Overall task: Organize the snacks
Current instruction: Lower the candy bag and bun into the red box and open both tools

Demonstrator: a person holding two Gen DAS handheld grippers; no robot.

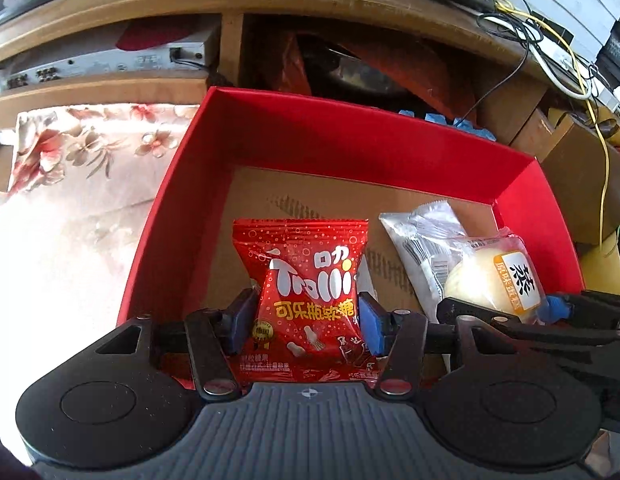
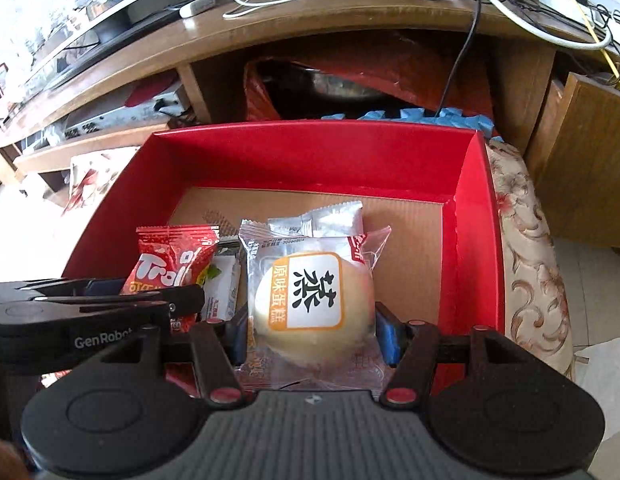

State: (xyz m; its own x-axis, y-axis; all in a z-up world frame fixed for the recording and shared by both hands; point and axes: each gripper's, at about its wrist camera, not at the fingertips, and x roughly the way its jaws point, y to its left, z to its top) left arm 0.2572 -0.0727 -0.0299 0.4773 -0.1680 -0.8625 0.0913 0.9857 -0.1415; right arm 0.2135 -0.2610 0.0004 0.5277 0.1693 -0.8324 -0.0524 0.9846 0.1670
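My left gripper (image 1: 306,320) is shut on a red Trolli gummy packet (image 1: 310,280), held upright over the near left of the red box (image 1: 310,136). My right gripper (image 2: 314,334) is shut on a clear-wrapped steamed cake (image 2: 314,304) with an orange and white label, held over the box (image 2: 310,152) beside the left gripper. The cake also shows in the left wrist view (image 1: 494,276), and the Trolli packet in the right wrist view (image 2: 170,264). A silver packet (image 2: 316,220) lies on the box's cardboard floor behind the cake. A small white packet (image 2: 222,288) sits between the two grippers.
The box rests on a floral cushion (image 2: 534,264). Behind it stands a wooden TV cabinet (image 2: 350,12) with cables on top, a red bag in its open shelf (image 2: 350,80) and a silver player (image 1: 110,64) on the left shelf.
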